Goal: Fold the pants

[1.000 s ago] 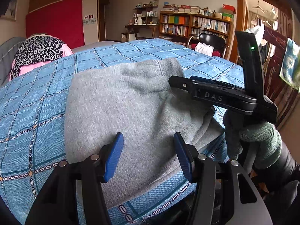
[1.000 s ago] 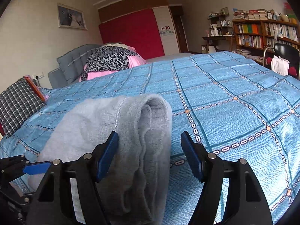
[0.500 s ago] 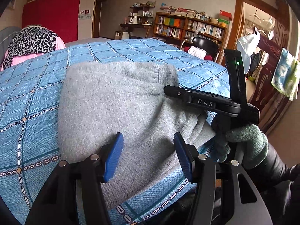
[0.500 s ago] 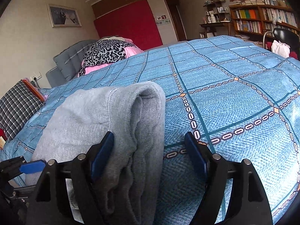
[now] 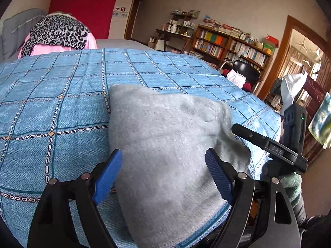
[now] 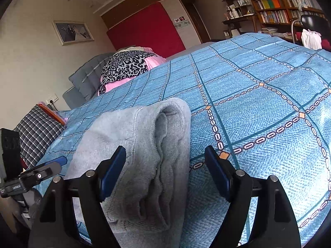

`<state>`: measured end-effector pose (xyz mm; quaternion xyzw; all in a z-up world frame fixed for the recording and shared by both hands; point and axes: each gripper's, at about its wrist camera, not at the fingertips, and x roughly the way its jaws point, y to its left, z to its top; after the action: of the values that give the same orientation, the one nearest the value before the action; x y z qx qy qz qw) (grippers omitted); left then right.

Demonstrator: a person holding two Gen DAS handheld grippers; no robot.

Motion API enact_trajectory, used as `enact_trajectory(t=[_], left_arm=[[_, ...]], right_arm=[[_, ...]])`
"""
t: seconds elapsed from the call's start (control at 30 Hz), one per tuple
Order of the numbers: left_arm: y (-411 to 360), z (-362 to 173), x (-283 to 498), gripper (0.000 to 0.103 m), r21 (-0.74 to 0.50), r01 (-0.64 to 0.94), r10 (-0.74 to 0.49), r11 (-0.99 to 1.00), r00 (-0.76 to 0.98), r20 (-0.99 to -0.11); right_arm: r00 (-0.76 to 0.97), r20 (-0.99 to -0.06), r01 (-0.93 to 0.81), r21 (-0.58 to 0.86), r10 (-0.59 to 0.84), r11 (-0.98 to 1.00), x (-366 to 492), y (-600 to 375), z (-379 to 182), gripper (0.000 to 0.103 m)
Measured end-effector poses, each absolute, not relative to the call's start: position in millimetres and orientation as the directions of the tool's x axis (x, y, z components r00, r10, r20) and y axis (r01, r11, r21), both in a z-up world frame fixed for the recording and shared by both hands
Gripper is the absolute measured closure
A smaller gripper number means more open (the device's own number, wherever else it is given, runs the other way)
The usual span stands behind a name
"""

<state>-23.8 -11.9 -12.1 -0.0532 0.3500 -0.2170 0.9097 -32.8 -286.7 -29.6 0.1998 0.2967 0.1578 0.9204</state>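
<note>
The grey pants (image 5: 165,144) lie folded into a thick bundle near the front edge of the blue checked bedspread (image 5: 62,103). My left gripper (image 5: 165,173) hovers just over the bundle's near end; its jaws are opening and the blue pads press on nothing, though cloth lies between them. In the right wrist view the same pants (image 6: 144,144) show their stacked folded edges. My right gripper (image 6: 165,173) stands open over that end, its pads clear of the cloth. The right gripper's black body (image 5: 273,150) also appears at the bundle's right side in the left wrist view.
A leopard-print and pink heap (image 5: 58,35) lies at the head of the bed. A plaid cushion (image 6: 37,132) sits off the bed's left side. Bookshelves (image 5: 231,45), a black chair (image 5: 246,72) and a doorway stand beyond the bed's far right.
The left gripper's jaws have spread much wider and it has pulled back and shifted left, rolling somewhat. The right gripper has opened a little further and drawn slightly back from the bundle.
</note>
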Motion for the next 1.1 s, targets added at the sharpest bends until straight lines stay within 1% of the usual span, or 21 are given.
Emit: enact_trajectory(t=[0.2,0.33,0.4,0.5,0.7,0.87,0.93,1.0,1.03,1.1], left_arm=[[14.7,-24.2,6.2,0.02,-0.362,0.272,-0.45,0.892,0.613,-0.65],[20.5,-34.2,22.3,0.02,-0.413,0.248,-0.477,0.876,0.571,-0.668],[21.2,-39.3,28.0,0.02,-0.428,0.249,-0.491,0.869,0.549,-0.677],[21.9,-43.1,34.3,0.018,-0.448,0.257,-0.513,0.856,0.523,-0.681],[23.3,-46.8,45.4,0.018,-0.493,0.281,-0.566,0.823,0.477,-0.673],[25.4,-50.1,49.0,0.018,-0.527,0.305,-0.609,0.793,0.437,-0.662],[23.8,-51.0,50.5,0.018,-0.541,0.315,-0.626,0.78,0.42,-0.657],[23.5,-51.4,53.1,0.018,-0.553,0.327,-0.642,0.766,0.404,-0.652],[23.1,-51.2,55.5,0.019,-0.559,0.335,-0.651,0.759,0.396,-0.647],[18.6,-51.1,57.7,0.024,-0.571,0.349,-0.669,0.743,0.381,-0.638]], right_arm=[[0.745,-0.511,-0.192,0.452,0.429,0.871,-28.0,-274.6,-32.8,0.023],[0.72,-0.54,-0.197,0.441,0.435,0.875,-21.4,-267.8,-39.4,0.023],[0.71,-0.55,-0.195,0.447,0.44,0.873,-17.9,-267.3,-43.3,0.02],[0.691,-0.553,-0.198,0.476,0.466,0.857,-12.9,-270.4,-47.3,0.018],[0.649,-0.561,-0.22,0.508,0.514,0.833,0.0,-271.7,-50.4,0.018],[0.61,-0.579,-0.251,0.505,0.54,0.826,8.5,-268.2,-49.2,0.017],[0.584,-0.587,-0.269,0.511,0.56,0.816,12.5,-267.4,-48.8,0.019],[0.556,-0.59,-0.287,0.524,0.585,0.802,17.8,-265.9,-47.9,0.026],[0.544,-0.591,-0.294,0.531,0.596,0.795,19.8,-265.9,-47.9,0.028],[0.529,-0.589,-0.304,0.541,0.611,0.784,22.1,-266.0,-47.5,0.036]])
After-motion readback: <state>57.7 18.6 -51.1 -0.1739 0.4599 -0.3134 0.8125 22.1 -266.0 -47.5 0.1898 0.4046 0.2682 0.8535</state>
